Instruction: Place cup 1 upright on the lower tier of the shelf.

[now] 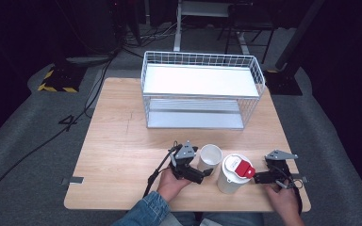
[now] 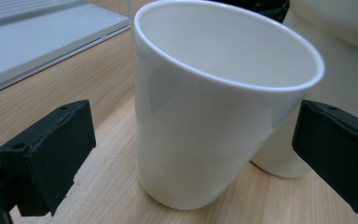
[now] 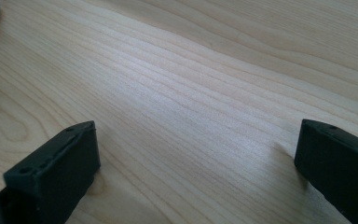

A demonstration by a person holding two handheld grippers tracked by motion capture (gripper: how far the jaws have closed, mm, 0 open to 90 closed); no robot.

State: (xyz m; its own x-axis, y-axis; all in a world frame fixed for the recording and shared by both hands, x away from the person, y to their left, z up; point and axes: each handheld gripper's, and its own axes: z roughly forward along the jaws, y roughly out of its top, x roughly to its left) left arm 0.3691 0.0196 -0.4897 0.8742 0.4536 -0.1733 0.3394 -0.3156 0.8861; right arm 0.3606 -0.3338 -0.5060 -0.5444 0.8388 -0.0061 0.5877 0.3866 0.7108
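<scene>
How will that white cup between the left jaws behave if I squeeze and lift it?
The white cup looks rigid and glossy, so it may slip. It narrows toward its base, so a low push could tip it against the lidded container.

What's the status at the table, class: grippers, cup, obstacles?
Left gripper open, astride white cup, pads clear. Right gripper open over bare table. Lidded container close beside cup.

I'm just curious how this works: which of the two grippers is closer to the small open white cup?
The left. The left gripper sits right beside the white cup, its open jaws on either side of it without touching. The right gripper rests beyond the lidded container, over bare table.
</scene>
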